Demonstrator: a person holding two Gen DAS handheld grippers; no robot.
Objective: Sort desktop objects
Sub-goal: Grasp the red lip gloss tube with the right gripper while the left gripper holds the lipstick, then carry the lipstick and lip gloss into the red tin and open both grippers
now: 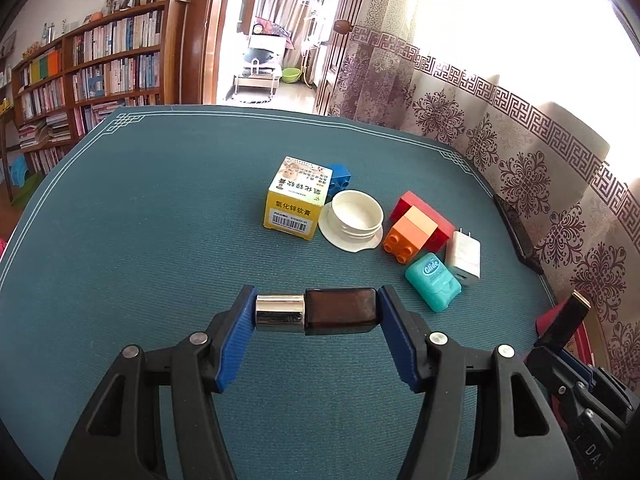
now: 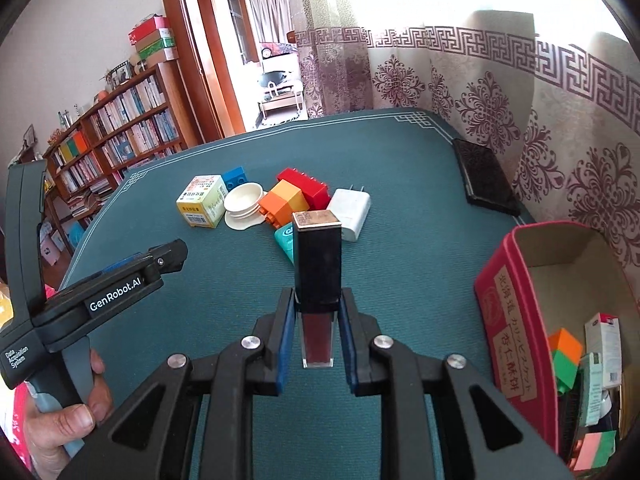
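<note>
Pinching a small brown bottle with a silver cap (image 1: 316,314) crosswise, the left gripper (image 1: 316,316) has one blue pad on the cap end and the other on the bottle's base, so the bottle lies level between the jaws above the teal table mat (image 1: 160,240). The right gripper (image 2: 316,308) is pressed tight on a dark red lip gloss tube with a black cap (image 2: 317,280), which stands upright between its blue pads, cap pointing away from the camera.

Farther out on the mat sits the remaining cluster. At its left is a yellow and white medicine box (image 1: 296,200), with a blue building brick (image 1: 339,178) just behind it and a white round lid (image 1: 354,220) touching its right side. To the right of the lid an orange brick (image 1: 408,234) leans against a red brick (image 1: 424,216). Nearer and to the right lie a teal floss case (image 1: 432,280) and a white charger plug (image 1: 464,254), side by side. A black wallet-like case (image 2: 484,176) lies at the far right edge of the mat, beside the patterned curtain (image 2: 520,100).

In the right wrist view a red cardboard box (image 2: 516,320) stands open at the near right, holding already sorted things, among them an orange and green block (image 2: 564,356). A hand (image 2: 72,412) grips the left tool's handle at the near left.
</note>
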